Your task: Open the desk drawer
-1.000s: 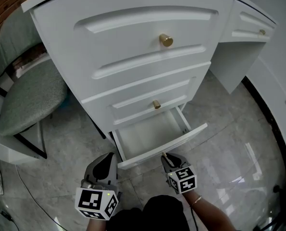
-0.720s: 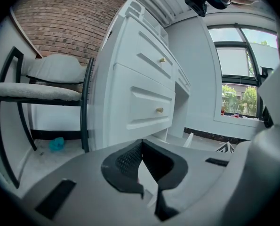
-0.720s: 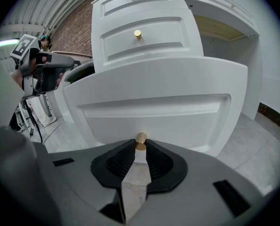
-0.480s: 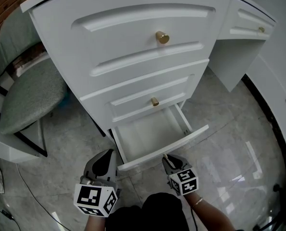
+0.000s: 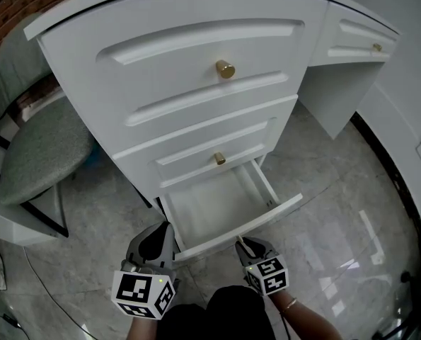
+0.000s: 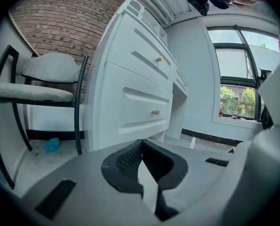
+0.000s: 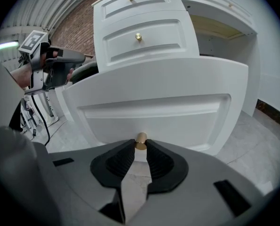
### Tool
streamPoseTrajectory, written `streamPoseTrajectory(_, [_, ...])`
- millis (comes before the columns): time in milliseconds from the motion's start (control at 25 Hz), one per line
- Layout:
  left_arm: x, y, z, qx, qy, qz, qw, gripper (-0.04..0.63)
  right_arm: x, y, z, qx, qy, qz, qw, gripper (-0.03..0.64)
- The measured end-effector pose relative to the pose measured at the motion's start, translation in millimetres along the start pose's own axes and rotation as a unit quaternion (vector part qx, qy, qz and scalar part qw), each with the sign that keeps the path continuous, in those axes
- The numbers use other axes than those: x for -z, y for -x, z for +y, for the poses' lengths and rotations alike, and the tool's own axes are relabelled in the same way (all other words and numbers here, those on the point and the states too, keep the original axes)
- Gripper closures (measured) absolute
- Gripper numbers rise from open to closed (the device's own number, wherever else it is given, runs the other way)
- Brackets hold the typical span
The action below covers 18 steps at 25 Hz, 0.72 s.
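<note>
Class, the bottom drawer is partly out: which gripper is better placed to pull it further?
Right. The right gripper, jaws just eased wider, clamps the gold knob of the bottom drawer; the left gripper is shut on nothing, beside its corner.

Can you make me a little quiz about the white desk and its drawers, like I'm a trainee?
1. True or false: the bottom drawer of the desk is pulled out.
2. Which one pinches that drawer's gold knob? A the left hand-held gripper; B the right hand-held gripper; C neither.
3. What furniture stands at the desk's left in the head view?
Key: 1 true. 2 B; its jaws have just opened slightly, with the knob gripped between them. 3 a chair with a grey cushion.
</note>
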State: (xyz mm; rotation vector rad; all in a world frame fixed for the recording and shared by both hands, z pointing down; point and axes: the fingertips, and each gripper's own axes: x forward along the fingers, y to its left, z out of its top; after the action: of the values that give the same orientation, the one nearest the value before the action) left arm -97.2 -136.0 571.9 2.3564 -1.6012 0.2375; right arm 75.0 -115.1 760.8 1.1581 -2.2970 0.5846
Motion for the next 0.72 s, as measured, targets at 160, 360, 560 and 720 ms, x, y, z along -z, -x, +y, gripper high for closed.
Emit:
streamPoseTrajectory(160, [0.2,0.3,-1.0,0.001,0.0,0.005,1.0,0.586,-2.9,9.8,0.4,-0.002,-0.01,-0.007,1.0,0.538])
streamPoseTrajectory(360, [-2.7,-1.5,-1.4,0.001,-0.001,0.004,1.0,0.586,-29.8,36.9,4.9,-0.009,-0.007,-0.045,0.999,0.568])
streamPoseTrajectory(560, [-1.3,-5.3,-4.3,0.004,0.004,0.003,1.0,0.586,-80.0,65.9,12.5,-0.003,-0.019,-0.1,0.995,0.591])
streamPoseTrajectory(720, [-1.9,-4.8,-4.4,0.001,0.006,0.002,1.0,0.586,-124.4,88.8,19.3,-0.003,-0.023,-0.154,0.988,0.599])
